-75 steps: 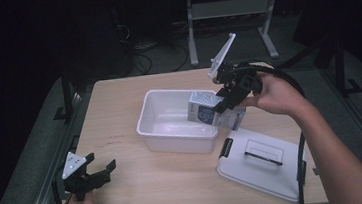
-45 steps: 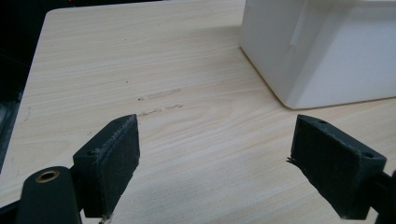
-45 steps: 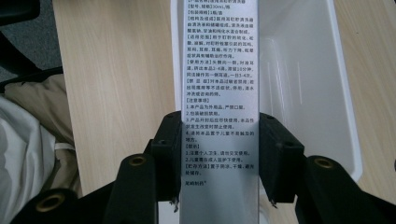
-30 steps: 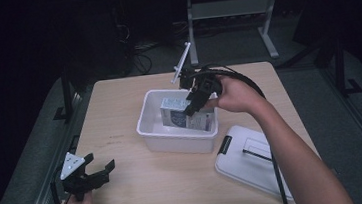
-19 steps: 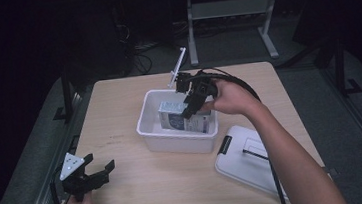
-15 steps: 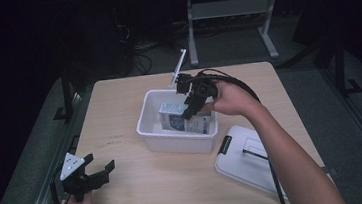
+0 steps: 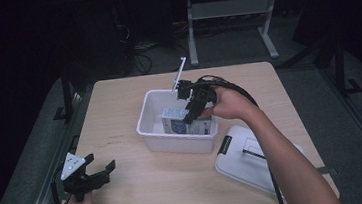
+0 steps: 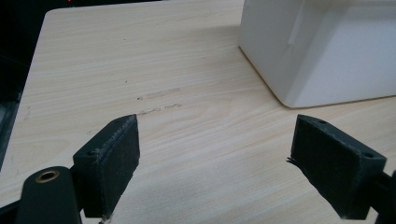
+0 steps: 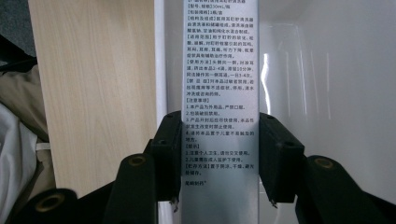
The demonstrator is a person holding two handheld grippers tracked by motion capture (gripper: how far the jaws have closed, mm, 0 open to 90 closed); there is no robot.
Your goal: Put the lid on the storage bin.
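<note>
- Dark room behind w/ a metal stand (image 7: 228, 17) at top centre of the high view; light wood bench (image 7: 119, 103) fills the middle of frame.
- White plastic bin (image 7: 154, 134) sits at bench centre, open top; its lid (image 7: 240, 161) w/ black latch lies flat on the bench at lower right, just beside the bin.
- Right gripper (image 7: 192, 112) reaches into the bin from the right, held by the person's hand (image 7: 227, 102); jaws about half open & clamped on a printed carton (image 7: 178, 124).
- Right gripper view: carton (image 9: 219, 70) runs up the frame centre, small printed text facing the camera, both pads pressed on its two sides; bin's white inner wall (image 9: 327, 70) at right, bench wood at left.
- Carton is inside the bin, right half; can't tell if it touches the bin floor.
- Left gripper (image 7: 98, 173) at lower left of the high view, near the bench's front edge, well apart from the bin; jaws wide open, nothing between them.
- Left gripper view: bare bench between the jaws, bin's outer corner (image 8: 317, 51) at upper right.
</note>
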